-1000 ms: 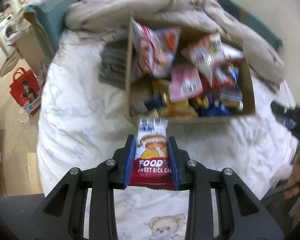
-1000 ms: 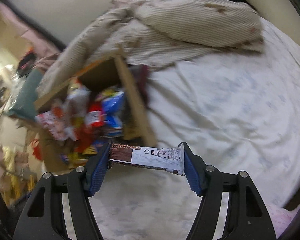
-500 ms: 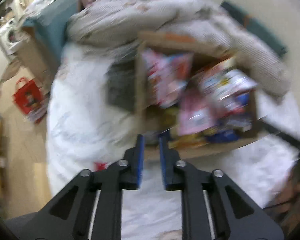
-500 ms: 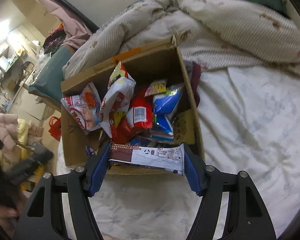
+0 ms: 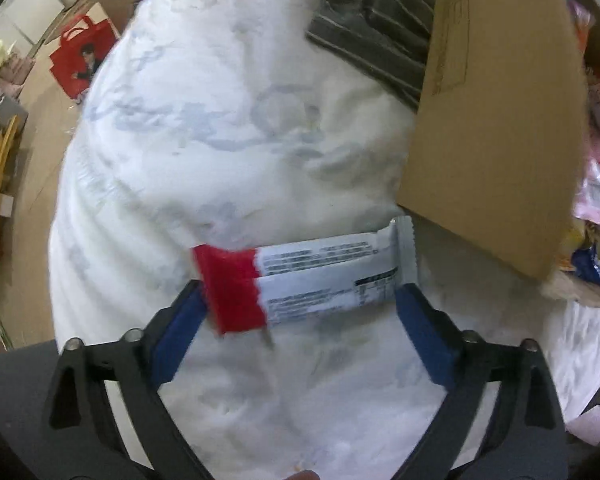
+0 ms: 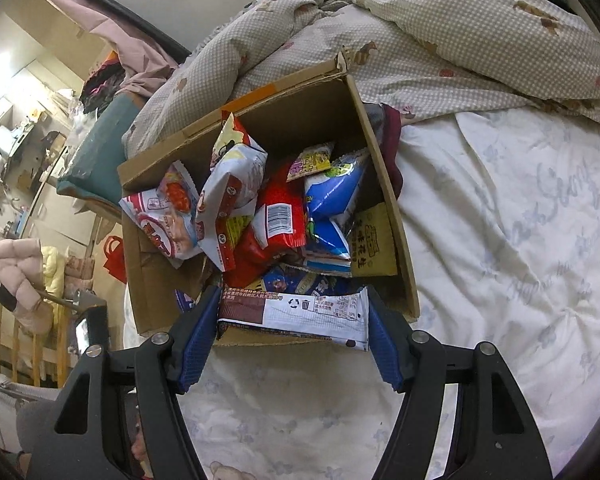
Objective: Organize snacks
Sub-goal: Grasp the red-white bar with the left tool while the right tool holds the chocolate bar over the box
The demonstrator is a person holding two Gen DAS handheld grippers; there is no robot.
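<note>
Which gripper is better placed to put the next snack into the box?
Right. The right gripper grips a snack bar beside the cardboard box; the left gripper's jaws are opening.

Black hand-held gripper [image 5: 300, 312], blue pads [image 5: 428, 340]

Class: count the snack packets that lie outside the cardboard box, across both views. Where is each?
2. A red-and-white packet lies on the white bedding between the opening left hand-held gripper pads. A brown-and-white packet is clamped in the right hand-held gripper. Others may be hidden.
</note>
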